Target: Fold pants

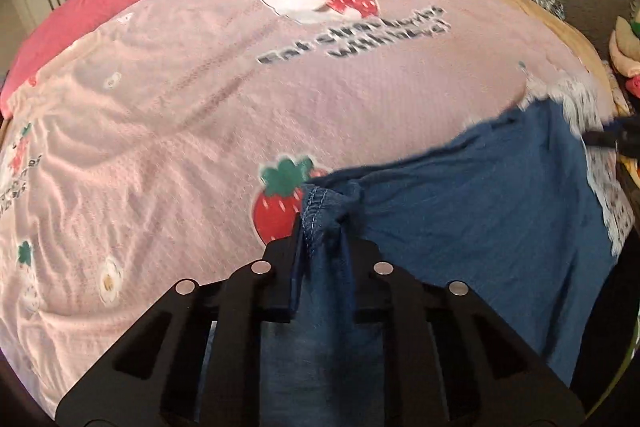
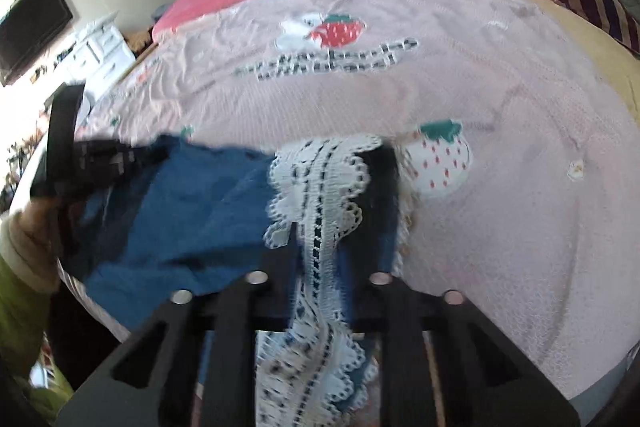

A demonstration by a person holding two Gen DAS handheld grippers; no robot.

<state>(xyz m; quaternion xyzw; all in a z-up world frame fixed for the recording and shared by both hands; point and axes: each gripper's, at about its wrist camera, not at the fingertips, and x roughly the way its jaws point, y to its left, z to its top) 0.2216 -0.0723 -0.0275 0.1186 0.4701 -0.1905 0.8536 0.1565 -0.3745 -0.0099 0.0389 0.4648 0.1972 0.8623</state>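
1 pair of blue pants on pink strawberry sheet; 2 grippers, both clamped: left gripper pinches stitched hem, right gripper pinches white lace trim

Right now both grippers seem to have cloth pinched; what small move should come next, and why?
Probably lift both ends a little and draw them apart. The left gripper is shut on the stitched hem of the blue pants, the right gripper on the white lace trim, and the denim between them sags in wrinkles over the pink strawberry blanket, too slack to fold neatly.
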